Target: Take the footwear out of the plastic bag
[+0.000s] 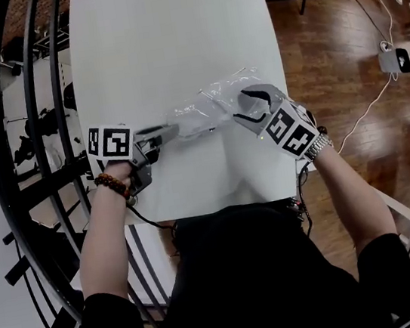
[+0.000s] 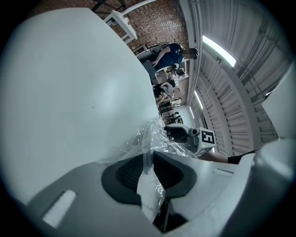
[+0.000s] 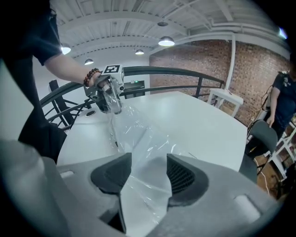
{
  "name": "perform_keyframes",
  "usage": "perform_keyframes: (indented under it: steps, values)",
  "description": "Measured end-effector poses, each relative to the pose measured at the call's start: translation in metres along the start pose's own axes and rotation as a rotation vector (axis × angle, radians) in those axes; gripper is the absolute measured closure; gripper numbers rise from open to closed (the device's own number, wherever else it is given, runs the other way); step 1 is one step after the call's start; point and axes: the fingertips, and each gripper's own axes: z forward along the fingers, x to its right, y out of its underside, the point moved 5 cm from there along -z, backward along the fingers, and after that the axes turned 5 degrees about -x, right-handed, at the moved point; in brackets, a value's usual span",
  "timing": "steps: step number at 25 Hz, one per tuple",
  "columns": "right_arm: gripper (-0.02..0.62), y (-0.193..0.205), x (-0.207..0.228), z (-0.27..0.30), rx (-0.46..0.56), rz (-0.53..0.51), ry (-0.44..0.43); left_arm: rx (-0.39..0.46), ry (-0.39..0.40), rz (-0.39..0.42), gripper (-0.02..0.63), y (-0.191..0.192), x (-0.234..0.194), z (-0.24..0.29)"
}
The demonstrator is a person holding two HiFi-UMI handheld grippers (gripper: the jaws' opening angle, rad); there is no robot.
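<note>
Since the white table (image 1: 171, 42) carries nothing but the clear plastic bag (image 1: 208, 107) stretched across its near half, no footwear shows in any view. The film looks flat, but whether a shoe is still inside it I cannot tell.

The left gripper (image 2: 149, 172) is pinched narrow on one end of the film. The right gripper (image 3: 149, 172) stands wide, and the film lies loose between its pads, unpressed.

As I judge it, the risk is that the slick bag, held at one end only, sags or slips free. A hasty close by the right gripper could also catch both layers, shutting the mouth or tearing the thin film.

No brand or writing can be read. The only print is the black-and-white square markers (image 1: 115, 142) on the grippers.
</note>
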Motion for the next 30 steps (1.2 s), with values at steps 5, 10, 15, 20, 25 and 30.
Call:
perform_keyframes:
  steps: [5,10,15,20,25,30]
  values:
    - [0.339,-0.007,0.001,-0.007,0.033,0.006,-0.071,-0.006,0.009,0.01,0.452,-0.002,0.002,0.0]
    - [0.334,-0.002,0.014,-0.005,-0.002,0.055,-0.11,-0.032,-0.016,0.021,0.433,-0.001,0.0,0.004]
    - [0.334,0.006,0.012,0.008,-0.06,0.061,-0.129,-0.05,-0.046,0.021,0.502,0.002,-0.006,0.004]
    - [0.334,0.007,0.016,0.005,-0.052,0.081,-0.108,-0.018,-0.024,0.016,0.497,0.0,-0.005,-0.001]
    - [0.299,0.01,0.009,0.006,-0.07,0.061,-0.128,-0.026,-0.019,0.027,0.409,0.0,-0.002,0.0]
    - [0.298,0.013,0.009,0.008,-0.072,0.058,-0.123,-0.073,-0.13,0.053,0.391,0.0,-0.011,0.006]
